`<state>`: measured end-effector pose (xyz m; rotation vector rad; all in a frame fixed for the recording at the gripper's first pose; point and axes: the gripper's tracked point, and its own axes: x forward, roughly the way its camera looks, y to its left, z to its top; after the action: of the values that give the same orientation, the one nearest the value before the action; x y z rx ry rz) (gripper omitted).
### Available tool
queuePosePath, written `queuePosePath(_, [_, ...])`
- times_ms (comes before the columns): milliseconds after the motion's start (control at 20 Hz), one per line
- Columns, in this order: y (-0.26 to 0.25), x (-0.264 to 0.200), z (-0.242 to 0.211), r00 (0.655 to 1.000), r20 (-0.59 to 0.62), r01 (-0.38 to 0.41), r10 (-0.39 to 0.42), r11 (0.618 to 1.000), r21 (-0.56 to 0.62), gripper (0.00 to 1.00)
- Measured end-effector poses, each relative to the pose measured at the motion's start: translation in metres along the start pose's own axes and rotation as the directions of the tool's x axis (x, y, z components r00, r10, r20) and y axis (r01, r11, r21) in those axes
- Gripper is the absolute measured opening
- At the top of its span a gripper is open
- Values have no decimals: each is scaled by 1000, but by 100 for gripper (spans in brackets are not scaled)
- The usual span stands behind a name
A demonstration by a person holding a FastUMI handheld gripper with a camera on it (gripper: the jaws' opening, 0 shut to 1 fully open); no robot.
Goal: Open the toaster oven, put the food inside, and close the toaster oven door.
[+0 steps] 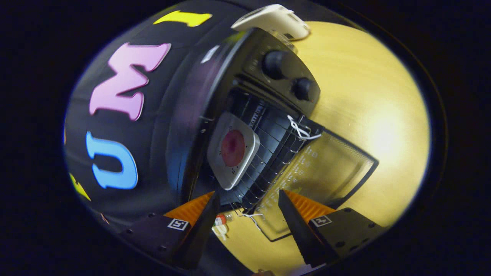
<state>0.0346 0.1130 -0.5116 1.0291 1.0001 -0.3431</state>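
My tool (249, 207) was released and empty, toaster oven (268, 88) door (330, 168) hung open, plate (232, 153) of food (233, 147) sat on its rack (276, 153)

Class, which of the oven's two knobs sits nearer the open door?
The smaller-looking knob, beside the door's hinge end; the other knob sits farther off.

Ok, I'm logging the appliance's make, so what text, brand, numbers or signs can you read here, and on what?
On the open toaster oven door: rows of small white print on the glass, too blurred to read.
On the control panel around the two knobs: faint marks, too small to read.
On the gripper, open just before the rack: a square coded marker on each finger mount, no words.
No brand is legible.
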Motion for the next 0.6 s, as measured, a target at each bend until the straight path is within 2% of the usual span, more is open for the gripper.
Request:
queuePosePath(100, [-5, -24, -10, 1000, -6, -20, 19, 987, -159, 99])
queuePosePath(150, [-7, -33, -13, 1000, -10, -30, 29, 966, -256, 99])
queuePosePath(200, [-10, -40, -18, 999, -12, -33, 30, 926, -375, 99])
queuePosePath(250, [-15, -47, -22, 1000, -5, -23, 24, 863, -504, 99])
queuePosePath(350, [-24, -57, -27, 999, 49, 21, 20, 695, -719, 99])
queuePosePath(400, [-29, -61, -34, 998, 57, 36, 14, 610, -791, 99])
queuePosePath(450, [-35, -64, -44, 999, 54, 47, -3, 547, -836, 99])
queuePosePath(500, [-45, -66, -58, 999, 35, 40, -20, 510, -859, 99])
queuePosePath(550, [-56, -66, -72, 999, 16, 36, -44, 505, -863, 99])
queuePosePath(600, [-65, -63, -83, 998, 7, 40, -66, 517, -855, 100])
